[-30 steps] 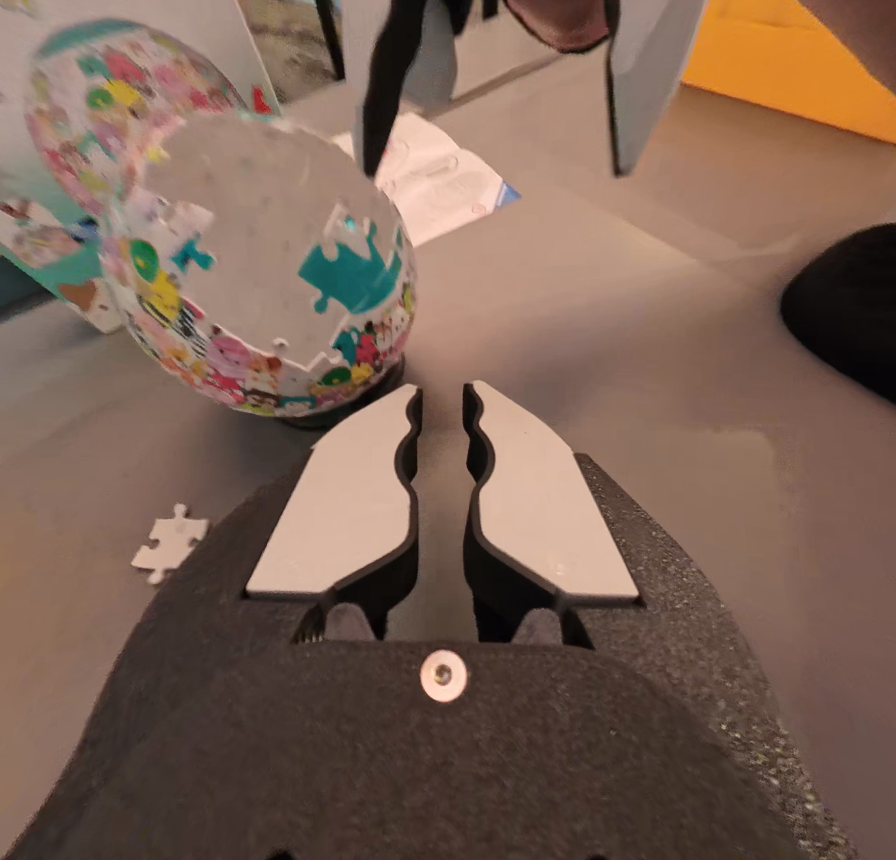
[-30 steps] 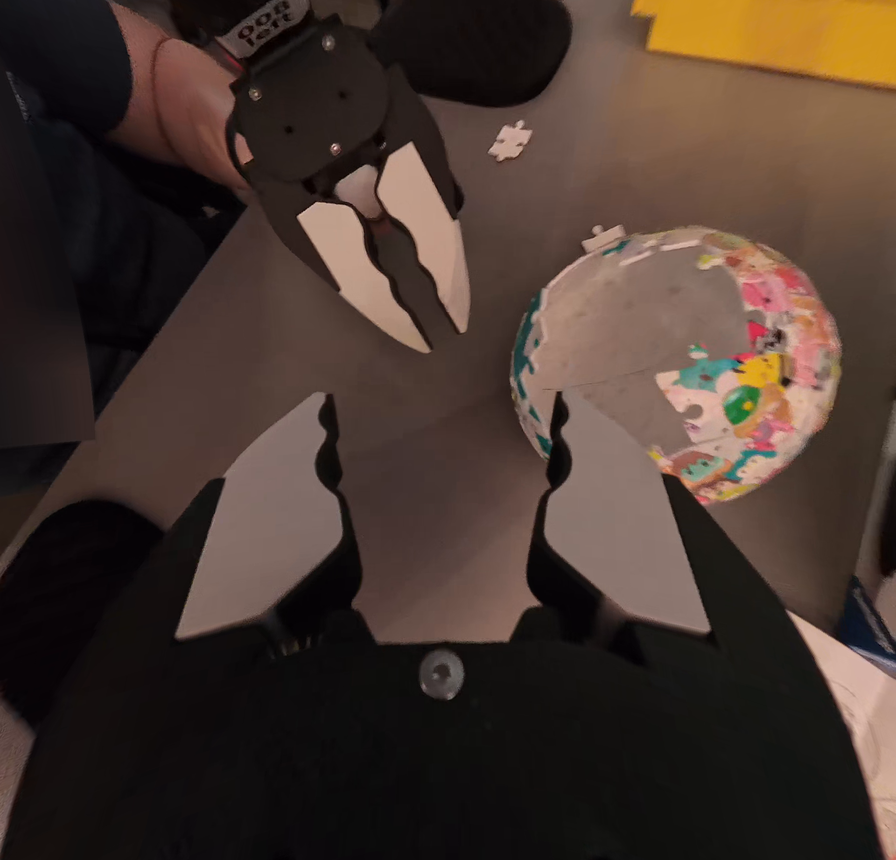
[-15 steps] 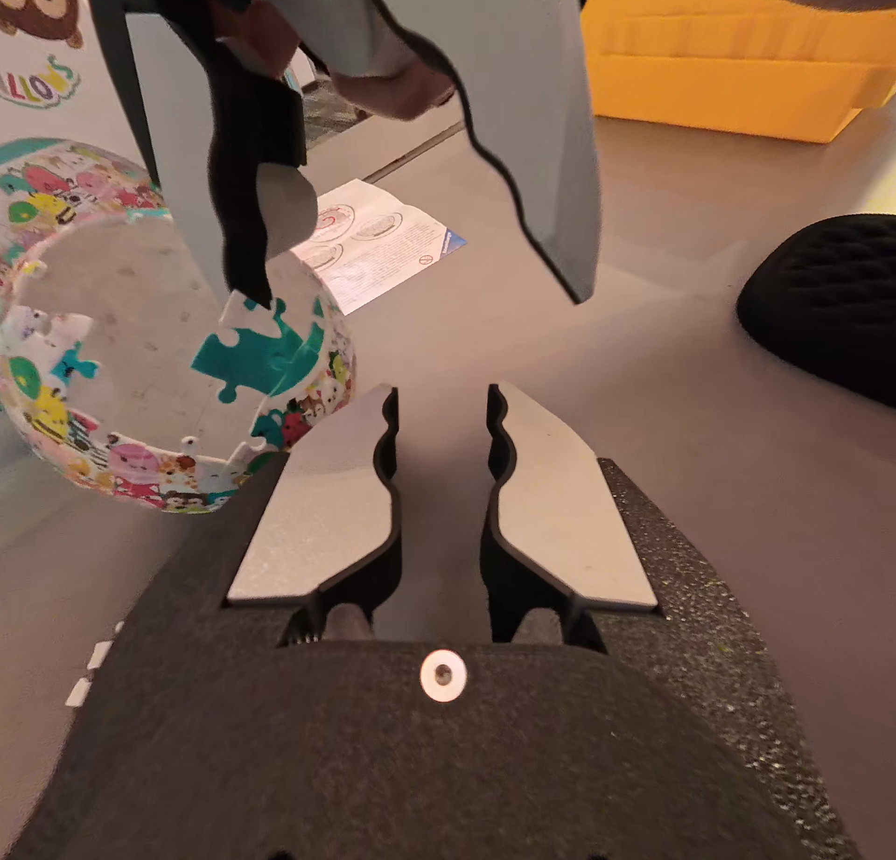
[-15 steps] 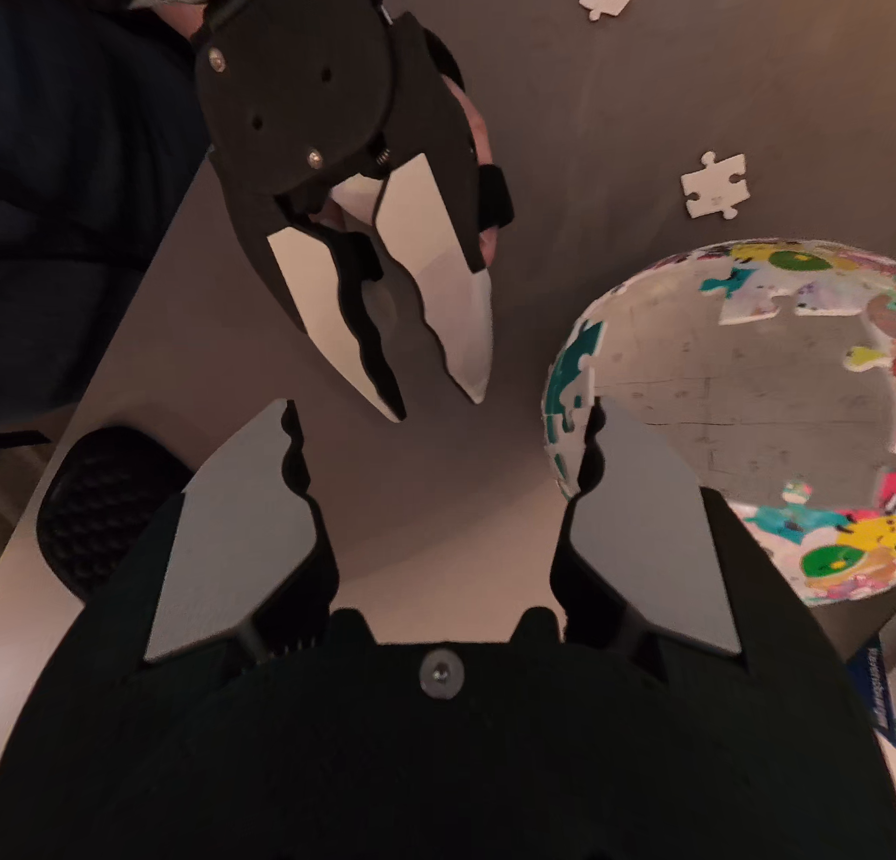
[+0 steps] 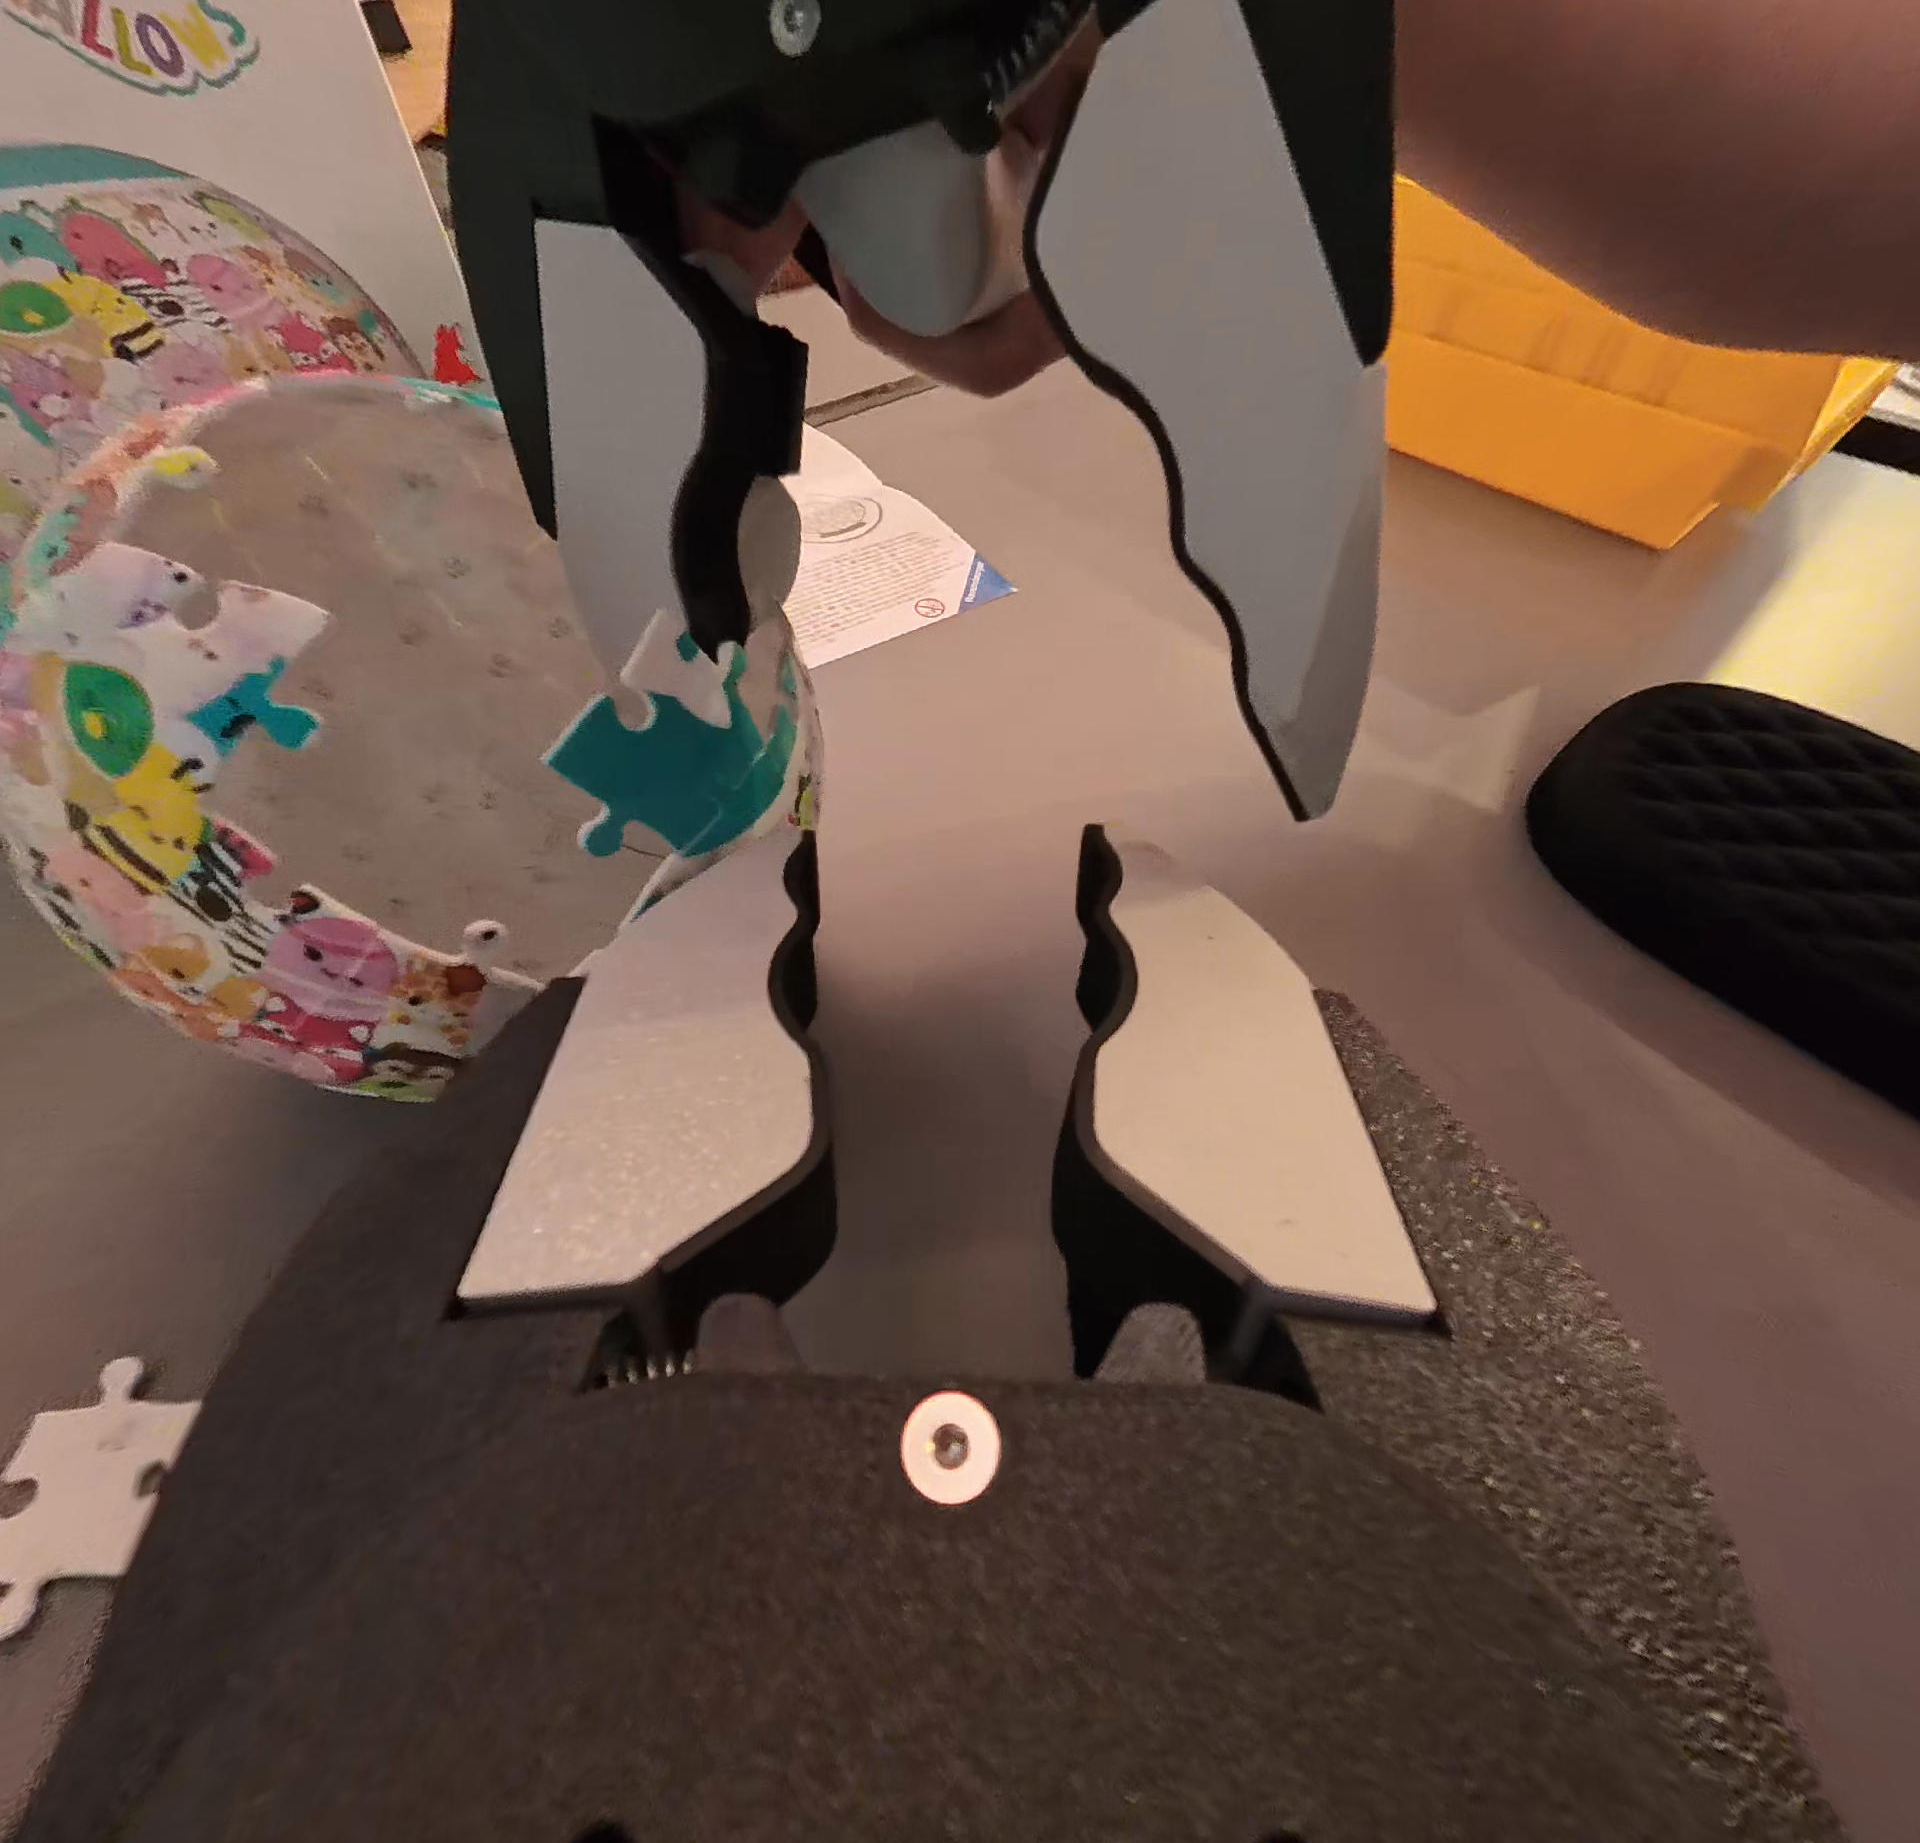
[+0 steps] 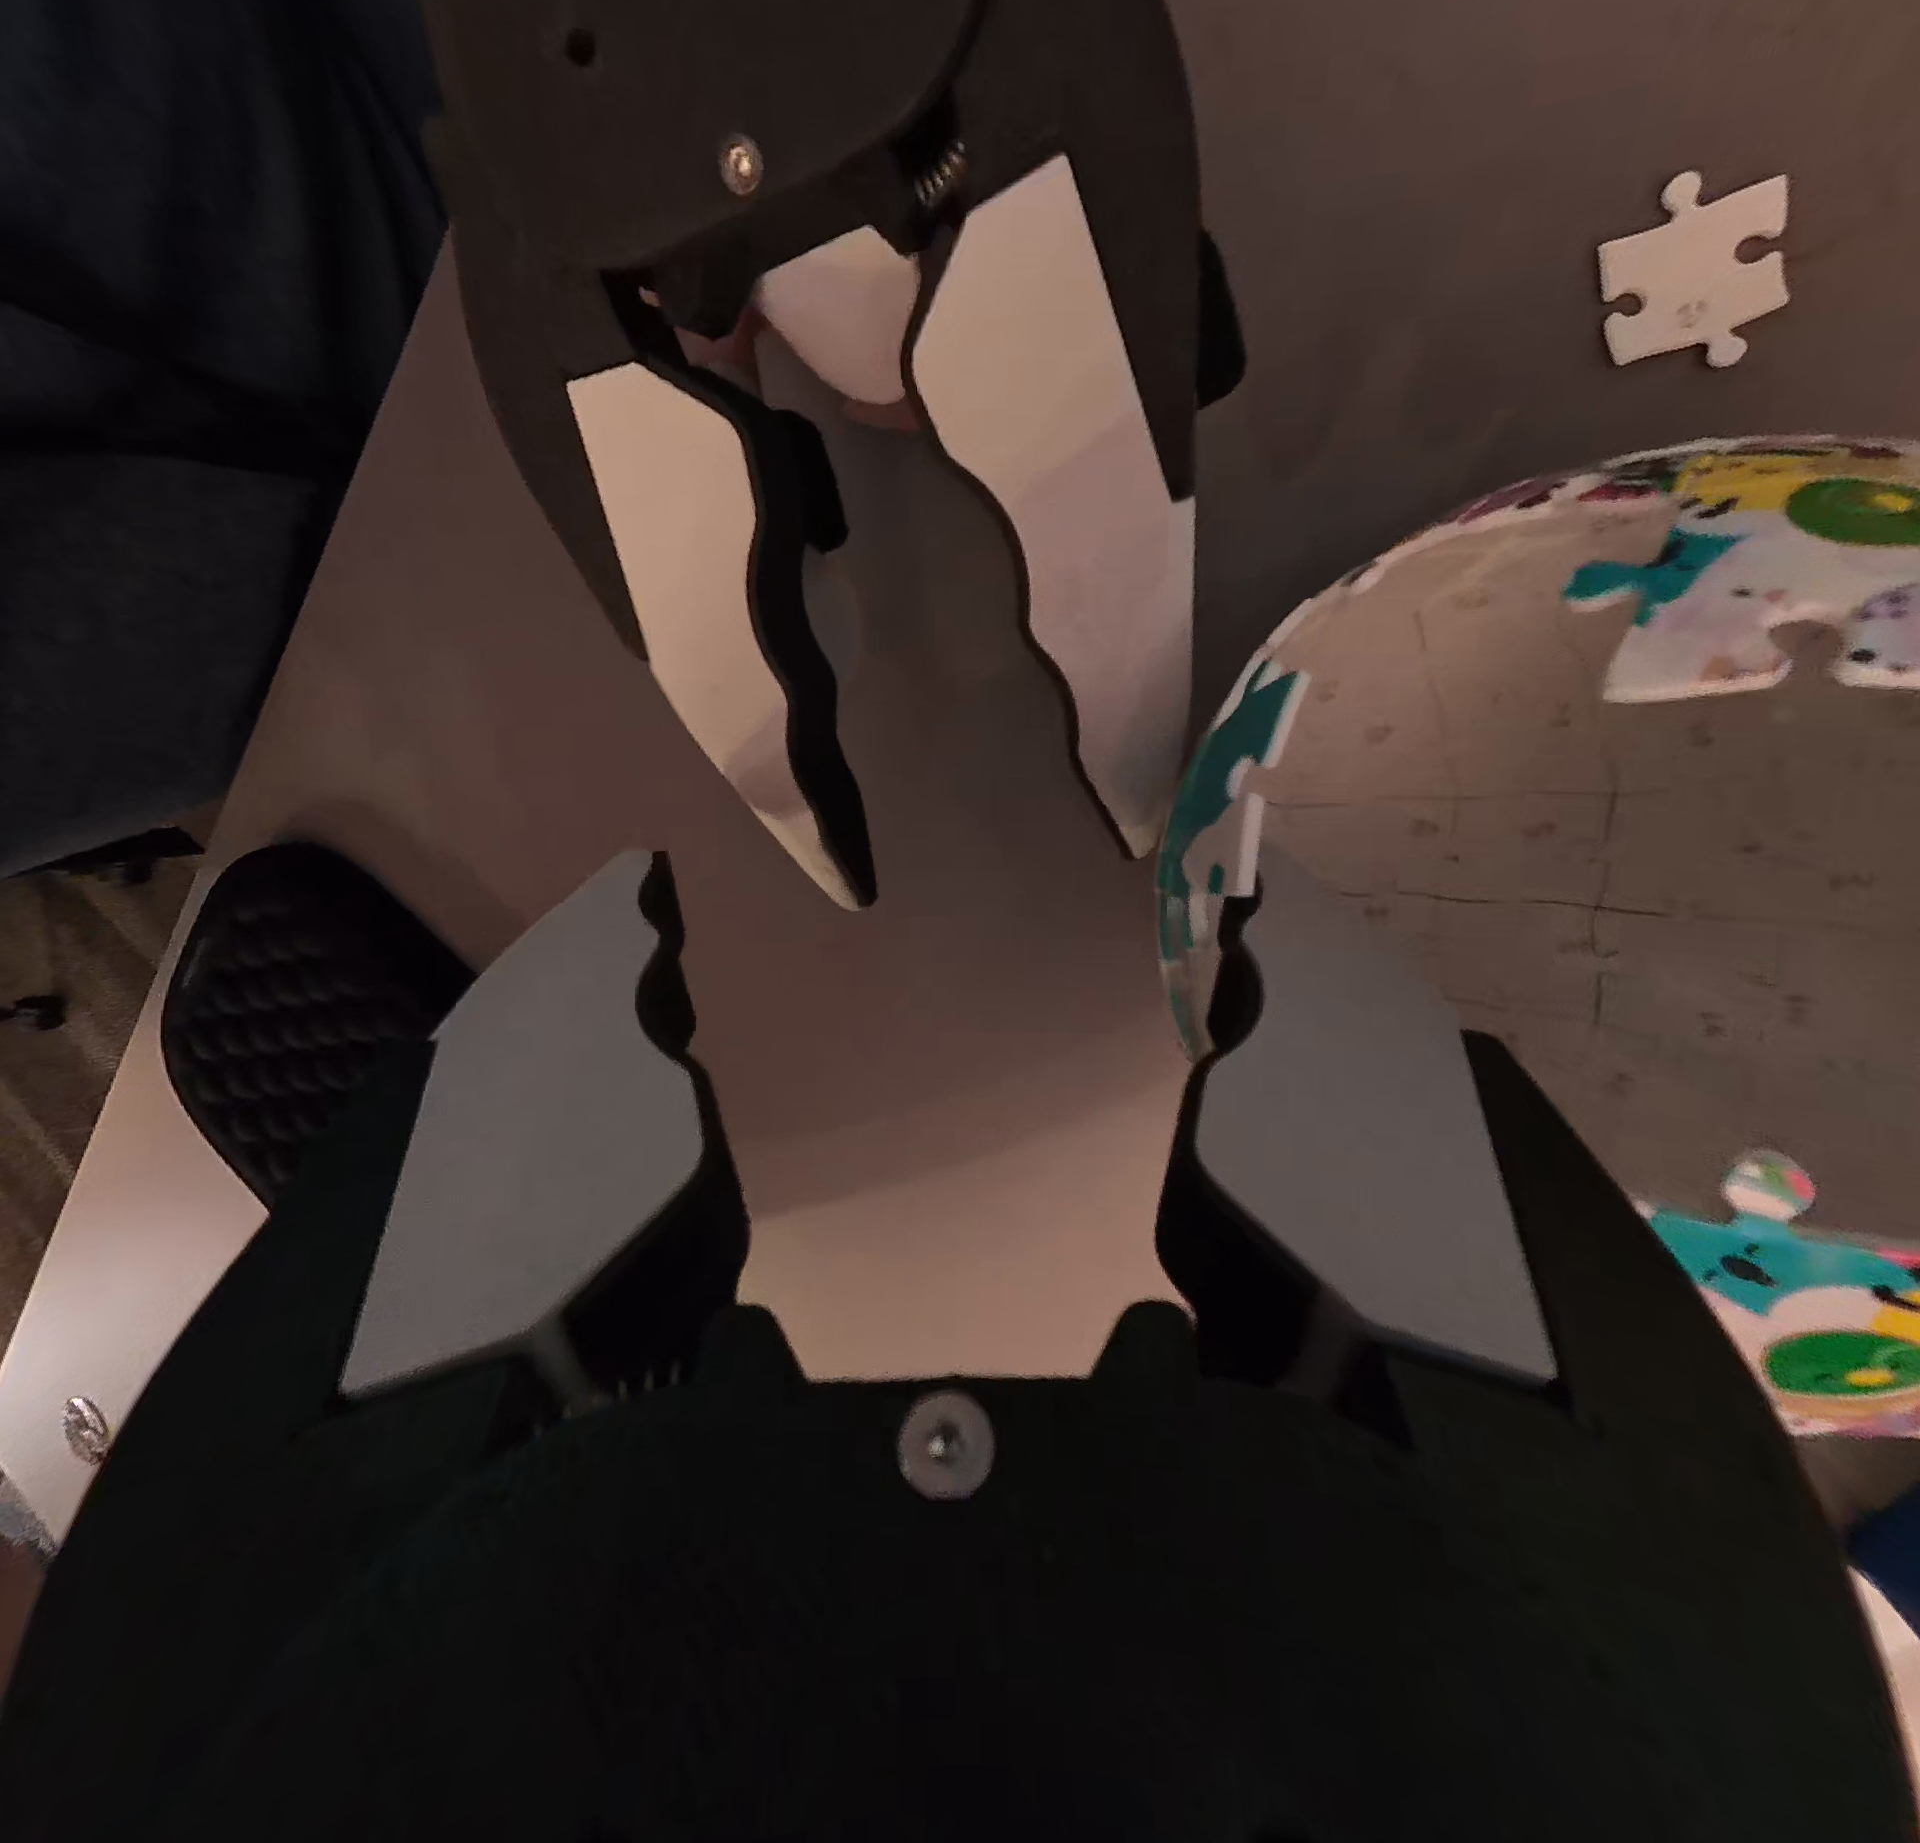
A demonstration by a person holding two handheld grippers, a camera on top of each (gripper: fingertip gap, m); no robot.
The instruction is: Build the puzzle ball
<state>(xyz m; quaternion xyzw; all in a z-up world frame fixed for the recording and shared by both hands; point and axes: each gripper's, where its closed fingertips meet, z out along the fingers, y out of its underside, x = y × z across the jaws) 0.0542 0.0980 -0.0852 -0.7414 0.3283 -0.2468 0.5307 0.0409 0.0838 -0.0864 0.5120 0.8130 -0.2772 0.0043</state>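
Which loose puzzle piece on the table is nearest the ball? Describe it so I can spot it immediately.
In the right wrist view, find the half-built puzzle ball on the grey table. Beyond the ball's upper edge lies one loose puzzle piece, flat and apart from the ball. It shows only a plain white face, unlike the ball's colourful printed pieces.

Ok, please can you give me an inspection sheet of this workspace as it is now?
Surface: grey matte table, no spills seen.
Job's things: half-built colourful cartoon-print puzzle ball, grey inner shell partly bare; one white face-down loose puzzle piece lies apart.
Clutter: white folded paper leaflet; black textured pad.
Grippers: left gripper open, empty; right gripper open, empty, one finger close to the ball.
Cables: nothing seen.
Surroundings: white printed puzzle box; yellow cardboard box; dark blue clothing.
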